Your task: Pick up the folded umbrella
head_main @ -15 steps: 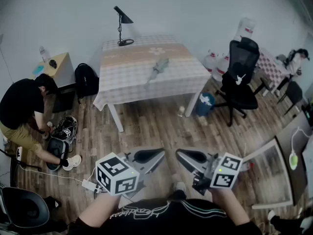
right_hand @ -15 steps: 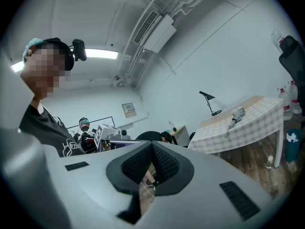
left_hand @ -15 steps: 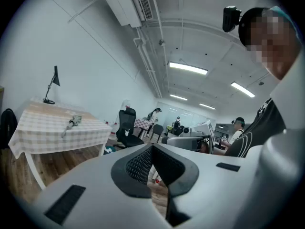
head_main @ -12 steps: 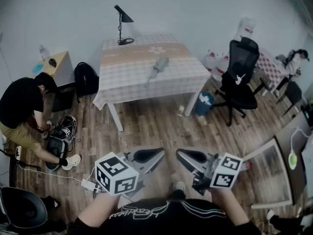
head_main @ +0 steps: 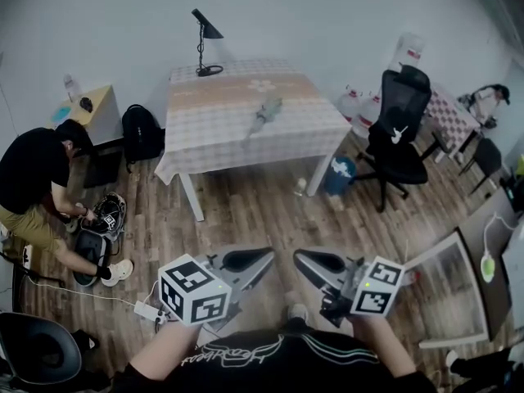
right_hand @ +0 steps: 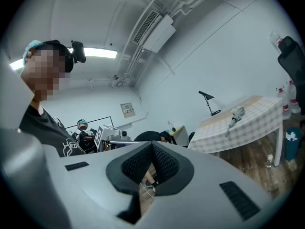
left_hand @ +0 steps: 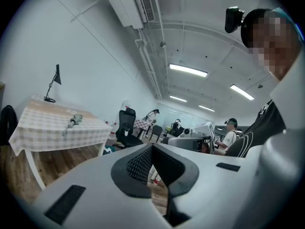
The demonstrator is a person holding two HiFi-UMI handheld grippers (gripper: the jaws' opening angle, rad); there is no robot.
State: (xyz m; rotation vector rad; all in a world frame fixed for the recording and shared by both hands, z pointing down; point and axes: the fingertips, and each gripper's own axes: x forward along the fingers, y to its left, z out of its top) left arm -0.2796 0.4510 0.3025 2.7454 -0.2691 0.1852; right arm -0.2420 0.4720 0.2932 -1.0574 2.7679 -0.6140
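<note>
The person holds both tools low in front of their chest, nose to nose. The left gripper [head_main: 264, 257] has its jaws pressed together with nothing between them, and the right gripper [head_main: 304, 259] is the same, pads meeting and empty. The folded umbrella [head_main: 264, 115] lies well apart from both tools, far ahead of them across the wooden floor, on the checked table [head_main: 213, 133]. A black desk lamp [head_main: 203, 43] stands beyond it. Off to the left gripper's side, a person [head_main: 37, 174] crouches on the floor.
</note>
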